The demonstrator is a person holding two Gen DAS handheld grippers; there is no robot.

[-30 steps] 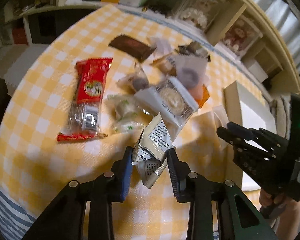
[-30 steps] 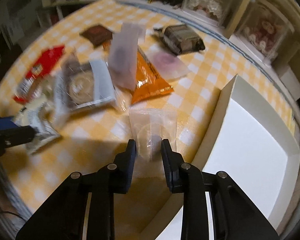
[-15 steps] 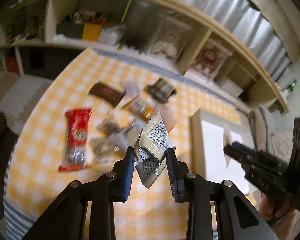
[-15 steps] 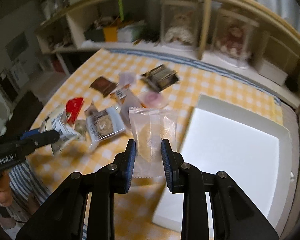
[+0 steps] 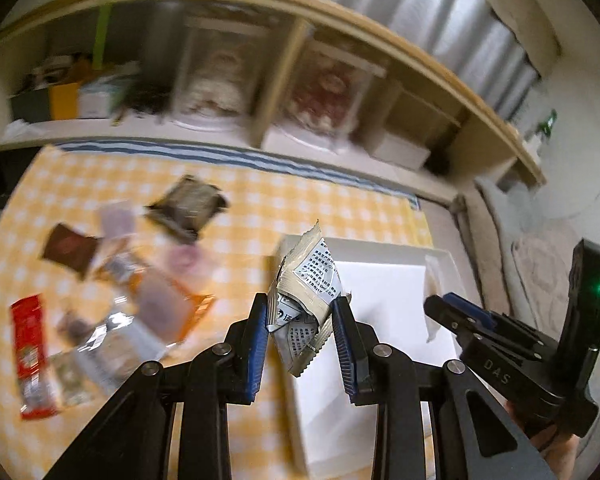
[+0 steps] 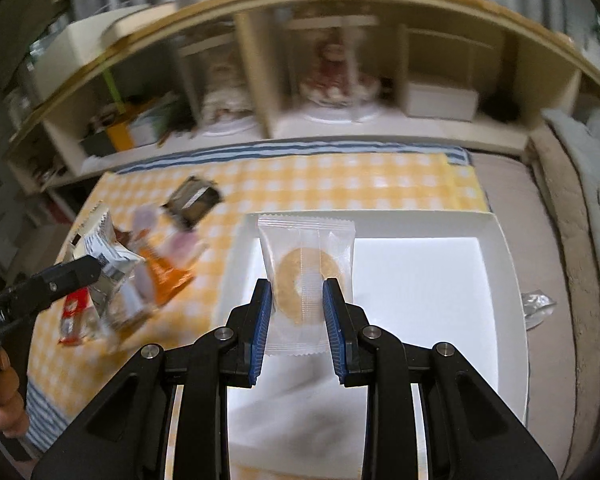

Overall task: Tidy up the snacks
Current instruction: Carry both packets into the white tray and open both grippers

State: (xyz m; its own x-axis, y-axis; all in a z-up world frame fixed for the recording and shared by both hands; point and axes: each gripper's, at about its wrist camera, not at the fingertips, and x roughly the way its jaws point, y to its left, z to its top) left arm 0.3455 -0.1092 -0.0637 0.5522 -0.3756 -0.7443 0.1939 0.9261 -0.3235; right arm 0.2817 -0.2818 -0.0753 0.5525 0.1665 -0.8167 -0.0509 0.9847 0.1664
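Clear pack (image 6: 306, 280): transparent wrapper, round biscuit inside. Pinched at its lower half by the right gripper (image 6: 296, 312), jaws pressed onto both sides; hangs upright above the near-left part of the box (image 6: 496, 276).

Printed pack (image 5: 306, 300): crumpled beige-and-white sachet with black text. Pinched by the left gripper (image 5: 300, 332), jaws closed on its middle; held in the air at the box's left edge, partly over the cloth (image 5: 240, 216).

Box: white, shallow, open-topped, empty as far as can be seen. Sits on the right part of the yellow check cloth.

Loose snacks (image 5: 112, 292): blurred heap left of the box, on the cloth. Includes a red pack (image 5: 30, 348), an orange pack (image 6: 166, 276), a dark brown square (image 5: 68, 246) and a dark wrapped bar (image 5: 186, 206).

Stray foil wrapper (image 6: 538, 306): outside the box, at its right wall.

Shelf (image 6: 340, 92): behind the table; dolls and small boxes, blurred.

Handling note, as judgement: both packs look ready to place. Carry each fully inside the walls, lower it near the floor before letting go, and set the two apart so the grippers do not meet. Light wrappers may cling to the pads; open wide and lift straight up.
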